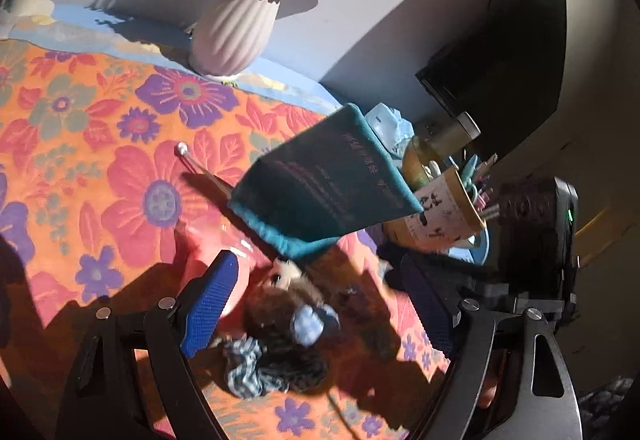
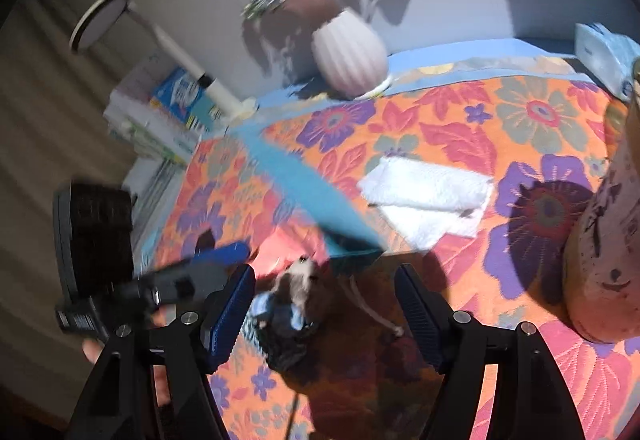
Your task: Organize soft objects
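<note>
A small plush doll (image 1: 286,314) with brown hair, a blue bow and a checked dress lies on the flowered tablecloth (image 1: 100,144), between the open fingers of my left gripper (image 1: 320,304). A teal fabric pouch (image 1: 324,188) stands tilted just beyond the doll, its lower edge over a pink item (image 1: 204,252). In the right wrist view the doll (image 2: 296,304) lies between the open fingers of my right gripper (image 2: 324,312), with the teal pouch (image 2: 316,200) blurred ahead. A folded white cloth (image 2: 428,196) lies further on. The left gripper (image 2: 208,268) shows at the left.
A ribbed pink vase (image 1: 236,28) with flowers stands at the table's back by the wall. A patterned pen cup (image 1: 444,216), a jar (image 1: 424,156) and a tissue pack (image 1: 388,124) stand at the right. A thin metal rod (image 1: 188,156) lies on the cloth.
</note>
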`<state>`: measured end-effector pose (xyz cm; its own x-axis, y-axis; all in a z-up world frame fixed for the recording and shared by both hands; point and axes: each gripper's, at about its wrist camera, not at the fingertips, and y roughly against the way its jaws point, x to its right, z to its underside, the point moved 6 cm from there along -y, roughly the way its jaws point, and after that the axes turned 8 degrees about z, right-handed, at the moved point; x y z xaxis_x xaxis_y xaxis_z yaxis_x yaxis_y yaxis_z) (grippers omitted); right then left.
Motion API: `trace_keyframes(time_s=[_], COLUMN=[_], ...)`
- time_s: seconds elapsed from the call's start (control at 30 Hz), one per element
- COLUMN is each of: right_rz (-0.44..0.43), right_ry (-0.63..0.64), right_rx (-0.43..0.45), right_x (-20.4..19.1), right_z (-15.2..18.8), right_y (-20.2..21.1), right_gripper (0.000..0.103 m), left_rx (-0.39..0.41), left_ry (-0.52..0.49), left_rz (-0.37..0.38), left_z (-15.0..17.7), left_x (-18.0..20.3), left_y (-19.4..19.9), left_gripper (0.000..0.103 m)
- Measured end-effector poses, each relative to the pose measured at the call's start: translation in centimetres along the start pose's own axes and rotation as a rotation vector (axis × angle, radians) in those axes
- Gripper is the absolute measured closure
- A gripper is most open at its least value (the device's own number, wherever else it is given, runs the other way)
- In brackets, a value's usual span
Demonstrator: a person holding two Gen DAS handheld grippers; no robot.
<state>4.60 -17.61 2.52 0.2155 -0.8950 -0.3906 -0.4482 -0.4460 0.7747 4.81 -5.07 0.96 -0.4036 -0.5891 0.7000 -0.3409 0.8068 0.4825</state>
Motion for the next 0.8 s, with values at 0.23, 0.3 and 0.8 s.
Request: trace_keyframes(time_s=[0.23,0.3,0.8], right_rz=[0.182,0.197,0.064], right_ry=[0.039,0.053,0.138], right_rx=[0.031,0.017,-0.084], right_x=[1.5,1.4,-3.3], right_z=[-1.7,-1.9,3.9], right_y=[-0.7,-1.1,-2.6], right_gripper=[0.033,0.033,0.032], left_rx=[0.038,0.041,-0.005], left_ry=[0.026,0.023,-0.012], left_rz=[-0.028,-0.055,-0.335], left_z=[-1.1,-1.3,1.1], left_x=[-0.6,-0.9,-4.8], left_y=[1.1,1.2,3.4], left_gripper=[0.021,0.021,0.021])
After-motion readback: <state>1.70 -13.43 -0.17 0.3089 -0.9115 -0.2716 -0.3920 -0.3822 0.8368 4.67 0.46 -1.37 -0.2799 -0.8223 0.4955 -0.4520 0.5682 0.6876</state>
